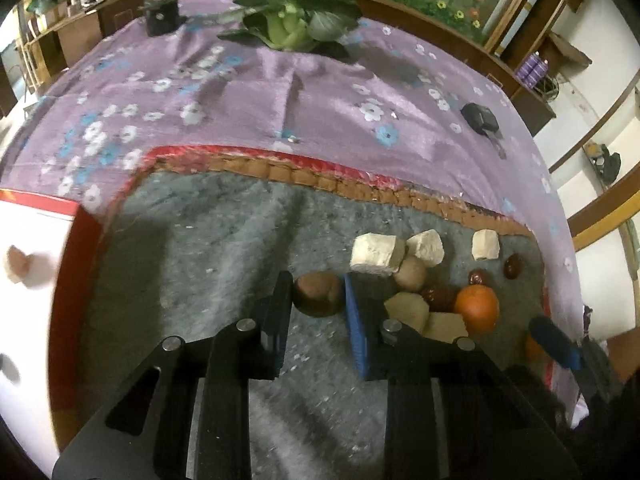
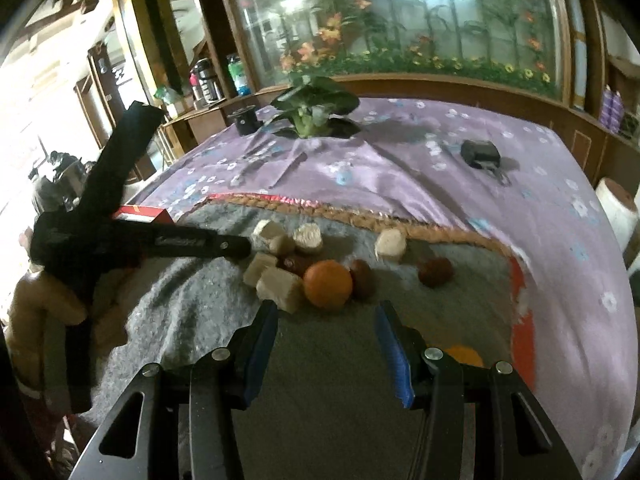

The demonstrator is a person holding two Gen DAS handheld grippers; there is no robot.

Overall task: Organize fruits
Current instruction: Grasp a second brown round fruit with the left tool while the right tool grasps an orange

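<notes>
A grey felt mat (image 1: pixel 208 248) lies on a purple flowered cloth. On it sit an orange (image 1: pixel 477 307), several pale cubes (image 1: pixel 376 255), dark red dates (image 1: pixel 512 266) and round brown fruits. My left gripper (image 1: pixel 316 294) has its jaws around a brown fruit (image 1: pixel 317 293), fingers close on both sides; contact is unclear. My right gripper (image 2: pixel 326 314) is open and empty, just in front of the orange (image 2: pixel 328 284), with cubes (image 2: pixel 280 286) to its left. The left gripper (image 2: pixel 208 244) shows from the side in the right wrist view.
A leafy green vegetable (image 1: pixel 292 24) lies at the far end of the cloth. A small black box (image 1: pixel 160 16) and a black key fob (image 1: pixel 480 118) lie on the cloth. A red-and-white box (image 1: pixel 36 264) is at the mat's left. Wooden shelves ring the table.
</notes>
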